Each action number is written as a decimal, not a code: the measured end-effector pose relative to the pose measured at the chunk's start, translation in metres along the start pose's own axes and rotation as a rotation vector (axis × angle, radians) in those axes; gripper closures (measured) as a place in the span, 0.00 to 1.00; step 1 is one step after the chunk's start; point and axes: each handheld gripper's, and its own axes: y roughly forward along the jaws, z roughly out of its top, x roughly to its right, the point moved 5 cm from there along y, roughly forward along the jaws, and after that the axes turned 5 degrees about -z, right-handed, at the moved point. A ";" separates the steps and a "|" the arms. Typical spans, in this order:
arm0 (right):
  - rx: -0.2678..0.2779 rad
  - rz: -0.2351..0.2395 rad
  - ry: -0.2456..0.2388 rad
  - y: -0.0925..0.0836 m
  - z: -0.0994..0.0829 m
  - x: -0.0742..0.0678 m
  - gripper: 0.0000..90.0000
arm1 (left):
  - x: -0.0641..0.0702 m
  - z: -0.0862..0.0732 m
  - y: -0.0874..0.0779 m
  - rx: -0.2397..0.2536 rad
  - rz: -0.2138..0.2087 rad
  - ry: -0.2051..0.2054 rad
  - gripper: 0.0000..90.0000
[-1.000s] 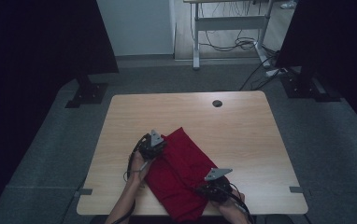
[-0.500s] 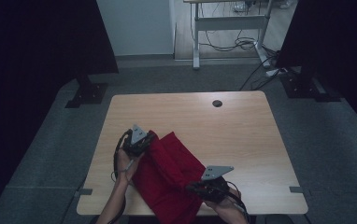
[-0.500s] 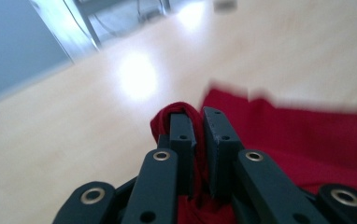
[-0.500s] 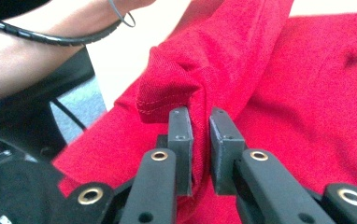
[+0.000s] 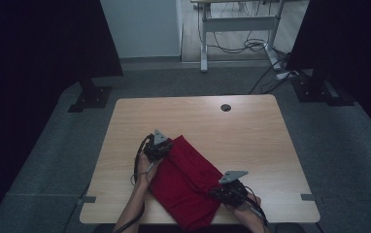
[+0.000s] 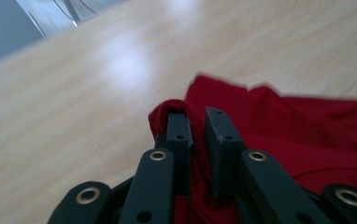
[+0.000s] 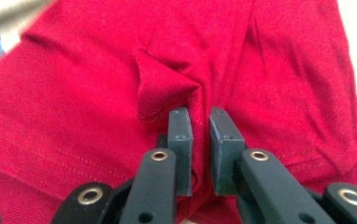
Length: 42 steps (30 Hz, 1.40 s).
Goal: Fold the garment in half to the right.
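The left tongs (image 6: 196, 135) sit nearly closed with a fold of the red cloth (image 6: 279, 130) between the pads; the fabric loops over the tip of one jaw, and the jaws have just been opening a little, so that hold looks loose to me. The right tongs (image 7: 200, 135) are pinched down on a puckered ridge of the same cloth (image 7: 162, 88), a small bunch rather than a clean hem.

In the high view the left tongs (image 5: 158, 147) are at the cloth's upper left corner and the right tongs (image 5: 227, 188) at its lower right edge, with the red cloth (image 5: 188, 179) lying diagonally between them on the lower middle of the wooden surface (image 5: 251, 141), its bottom end reaching the near edge.

The risk I see is the left corner slipping free if both hands pull apart, since only a draped loop is caught there. The right pinch may drag several layers at once and leave a crease. A pull toward the bottom of the frame could slide the cloth off the surface.
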 end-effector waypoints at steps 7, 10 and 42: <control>-0.011 -0.021 0.003 0.003 -0.003 -0.002 0.89 | -0.006 0.000 -0.003 -0.032 0.054 -0.008 0.82; -0.007 -0.022 0.018 0.004 -0.003 -0.002 0.89 | -0.012 0.001 -0.006 -0.033 0.073 -0.059 0.78; 0.025 -0.023 -0.014 0.005 -0.004 -0.004 0.79 | 0.065 -0.067 -0.069 -0.048 -0.073 -0.069 0.32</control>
